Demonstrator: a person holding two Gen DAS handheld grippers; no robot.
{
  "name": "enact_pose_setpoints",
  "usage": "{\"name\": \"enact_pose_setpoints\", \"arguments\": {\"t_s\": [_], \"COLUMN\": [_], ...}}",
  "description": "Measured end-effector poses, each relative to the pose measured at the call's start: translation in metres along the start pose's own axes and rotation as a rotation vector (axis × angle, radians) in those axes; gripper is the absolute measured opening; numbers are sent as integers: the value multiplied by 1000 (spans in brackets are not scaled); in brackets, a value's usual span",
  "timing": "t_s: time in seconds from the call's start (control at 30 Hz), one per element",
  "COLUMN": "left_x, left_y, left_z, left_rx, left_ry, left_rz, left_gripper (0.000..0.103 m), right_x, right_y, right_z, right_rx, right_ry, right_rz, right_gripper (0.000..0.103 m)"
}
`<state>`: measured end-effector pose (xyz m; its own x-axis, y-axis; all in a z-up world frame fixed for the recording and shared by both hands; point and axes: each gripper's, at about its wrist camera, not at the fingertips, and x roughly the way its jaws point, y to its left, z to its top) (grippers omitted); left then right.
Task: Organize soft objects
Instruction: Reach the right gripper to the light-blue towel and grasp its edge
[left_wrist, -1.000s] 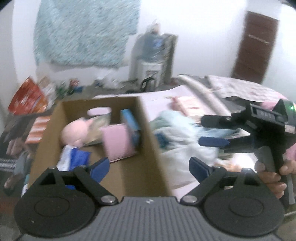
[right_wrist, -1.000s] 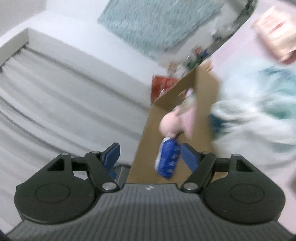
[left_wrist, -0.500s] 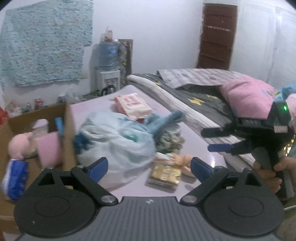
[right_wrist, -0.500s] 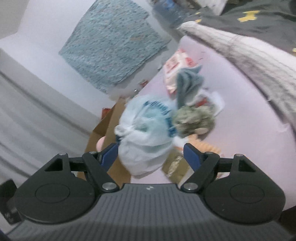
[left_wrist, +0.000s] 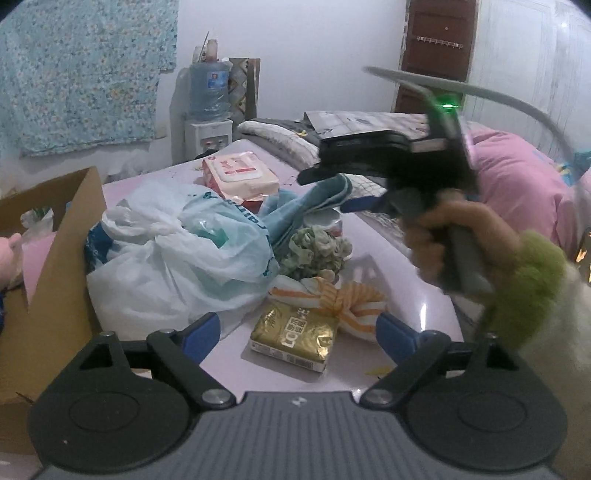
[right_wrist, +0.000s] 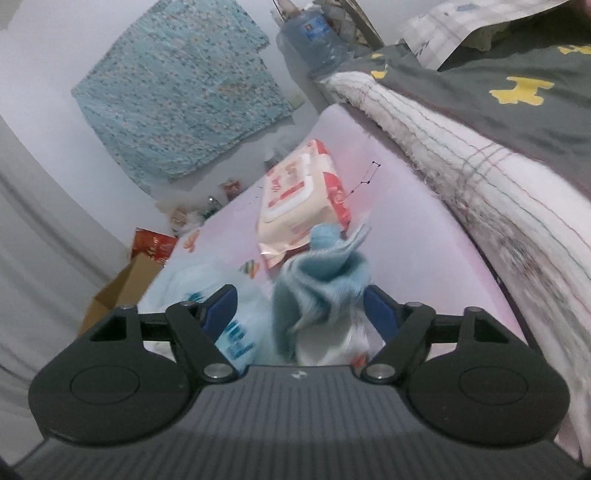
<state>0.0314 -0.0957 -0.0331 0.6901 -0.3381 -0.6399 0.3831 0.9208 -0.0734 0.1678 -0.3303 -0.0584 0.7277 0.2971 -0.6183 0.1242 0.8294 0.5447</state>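
Black claw (left_wrist: 297, 330) with blue pads (left_wrist: 201, 332), silver pivot screws; fuzzy green sleeve cuff (left_wrist: 524, 288).

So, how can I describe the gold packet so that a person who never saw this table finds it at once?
Start from the pink table beside the bed, then find the big white plastic bag lying next to the cardboard box. Just right of that bag, at the near edge of the pile, lies the gold packet. It is the only shiny metallic item; the orange-striped cloth behind it is matte.

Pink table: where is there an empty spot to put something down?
Pink table: bare along the folded blankets, right of the wipes pack. Also bare in front of the gold packet. The middle is crowded: plastic bag, blue towel, striped toy.
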Motion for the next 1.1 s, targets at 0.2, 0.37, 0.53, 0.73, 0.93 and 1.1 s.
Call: {"name": "enact_pose_setpoints", "arguments": {"t_s": [0.2,0.37,0.53,0.73,0.93,1.1], "left_x": [5,1,-4,-14,-20,-17], "left_y": [6,11,14,14,6,-4], "left_z": [-4,-6,-9,-16,-22,-26], "left_rx": [7,13,17,45,97,145], "left_ry": [-19,-38,-43,-57,-84,-89], "left_rz": [8,19,20,11,-26,-44], "left_gripper": [92,92,92,92,92,92], "right_x": [31,19,-19,-69,-104,-113], "right_y": [-13,-8,3,15,22,17], "right_z": [15,27,32,8,-43,-94], "right_rx": [20,26,35,9,7,63], "right_ry": [14,-22,-53,-22,60,138], "right_rz": [-1,94,196,287,355,374], "right_gripper": [19,13,13,13,13,13]}}
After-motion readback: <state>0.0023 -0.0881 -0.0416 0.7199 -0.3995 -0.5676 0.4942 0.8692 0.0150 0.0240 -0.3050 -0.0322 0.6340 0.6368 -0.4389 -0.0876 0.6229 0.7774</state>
